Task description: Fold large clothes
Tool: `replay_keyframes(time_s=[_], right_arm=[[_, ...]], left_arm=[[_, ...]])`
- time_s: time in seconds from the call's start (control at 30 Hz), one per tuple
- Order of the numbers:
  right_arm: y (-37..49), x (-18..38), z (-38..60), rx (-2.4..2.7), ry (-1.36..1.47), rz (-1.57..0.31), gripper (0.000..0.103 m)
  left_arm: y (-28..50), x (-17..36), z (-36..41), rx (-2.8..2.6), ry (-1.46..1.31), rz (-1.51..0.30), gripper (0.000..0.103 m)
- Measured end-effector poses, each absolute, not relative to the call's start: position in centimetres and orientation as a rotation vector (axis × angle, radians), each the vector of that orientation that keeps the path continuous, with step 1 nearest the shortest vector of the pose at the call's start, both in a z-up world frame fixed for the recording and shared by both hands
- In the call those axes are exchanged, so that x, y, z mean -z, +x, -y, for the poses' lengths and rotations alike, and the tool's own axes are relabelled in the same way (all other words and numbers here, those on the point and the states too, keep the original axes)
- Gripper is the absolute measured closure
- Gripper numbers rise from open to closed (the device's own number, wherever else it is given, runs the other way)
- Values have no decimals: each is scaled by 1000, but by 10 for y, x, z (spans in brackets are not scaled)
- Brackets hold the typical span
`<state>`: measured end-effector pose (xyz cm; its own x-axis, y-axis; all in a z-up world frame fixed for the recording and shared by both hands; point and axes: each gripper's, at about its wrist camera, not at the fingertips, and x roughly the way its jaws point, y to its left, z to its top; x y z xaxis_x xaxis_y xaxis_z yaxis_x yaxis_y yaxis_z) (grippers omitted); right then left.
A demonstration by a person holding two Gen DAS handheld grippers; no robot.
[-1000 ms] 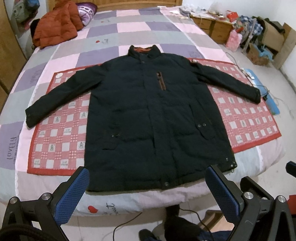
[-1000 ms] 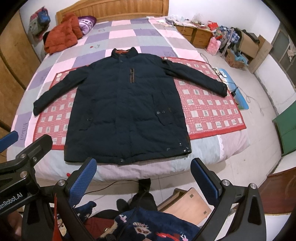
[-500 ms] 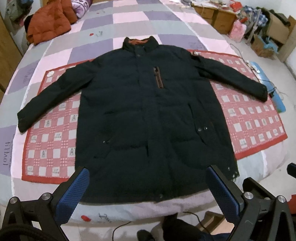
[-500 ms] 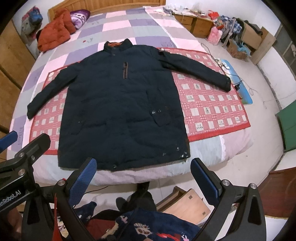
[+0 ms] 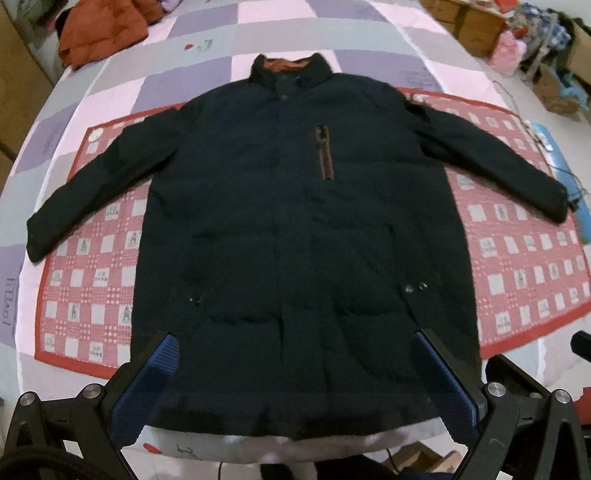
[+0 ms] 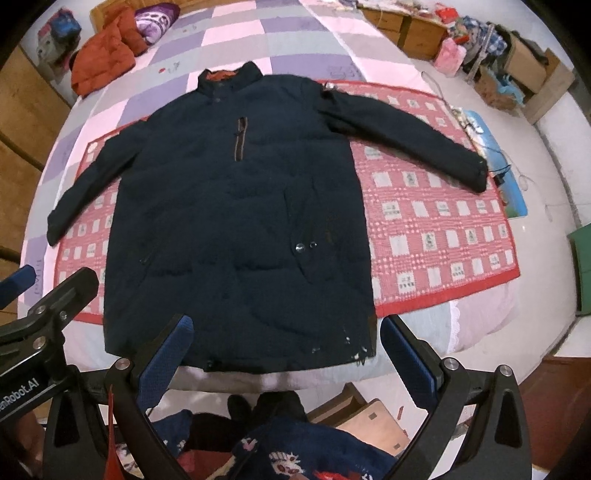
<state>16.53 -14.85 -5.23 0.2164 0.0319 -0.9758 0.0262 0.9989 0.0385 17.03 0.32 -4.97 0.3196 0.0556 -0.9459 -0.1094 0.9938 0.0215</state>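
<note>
A large dark navy padded jacket [image 5: 288, 229] lies flat, front up, on a red checked mat [image 5: 88, 280] on the bed, both sleeves spread out, collar at the far end. It also shows in the right wrist view [image 6: 236, 229]. My left gripper [image 5: 295, 384] is open and empty, over the jacket's lower hem. My right gripper [image 6: 286, 354] is open and empty, over the hem near its right corner. The left gripper's body [image 6: 40, 332] shows at the left of the right wrist view.
The bed has a pink, grey and purple patchwork cover [image 5: 207, 51]. An orange jacket [image 6: 103, 62] lies at the far left by a purple pillow [image 6: 155, 18]. Wooden drawers [image 6: 410, 29] and clutter stand at the far right. A cable runs by the right sleeve cuff [image 6: 476, 173].
Both grippers have moved forward toward the bed; the jacket now fills more of each view and its hem lies between the fingers. Both stayed open.
</note>
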Motion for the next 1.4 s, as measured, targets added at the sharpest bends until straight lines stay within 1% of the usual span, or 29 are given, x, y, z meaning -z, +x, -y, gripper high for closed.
replay_keyframes(time_s=[0.33, 0.47, 0.6, 0.7, 0.8, 0.93, 1.03, 1.1, 1.17, 1.27, 1.33, 1.4], right_arm=[[210, 90, 141, -30, 0, -1352, 0], [231, 115, 133, -43, -38, -1297, 0], [259, 161, 127, -52, -109, -1180, 0], [293, 213, 121, -47, -169, -1130, 0], [331, 254, 115, -31, -224, -1060, 0], [385, 292, 101, -63, -265, -968, 0], [426, 321, 84, -81, -327, -904, 0], [447, 343, 83, -87, -351, -908, 0], [455, 355, 107, -182, -265, -902, 0], [456, 354, 152, -129, -217, -899, 0], [452, 354, 188, -50, -222, -908, 0], [448, 355, 231, 43, -189, -939, 0]], left_arm=[[209, 96, -21, -152, -71, -1290, 0], [231, 130, -30, -128, -77, -1285, 0], [263, 182, -43, -101, -77, -1247, 0], [289, 223, -57, -101, -49, -1182, 0], [322, 268, -79, -120, -23, -1126, 0], [369, 310, -104, -145, -52, -1073, 0], [402, 339, -112, -133, -22, -1045, 0], [415, 360, -125, -87, -26, -1056, 0], [411, 365, -140, -30, -50, -998, 0], [397, 361, -157, -57, -6, -957, 0], [384, 362, -175, -118, 7, -946, 0], [370, 364, -203, -186, -48, -958, 0]])
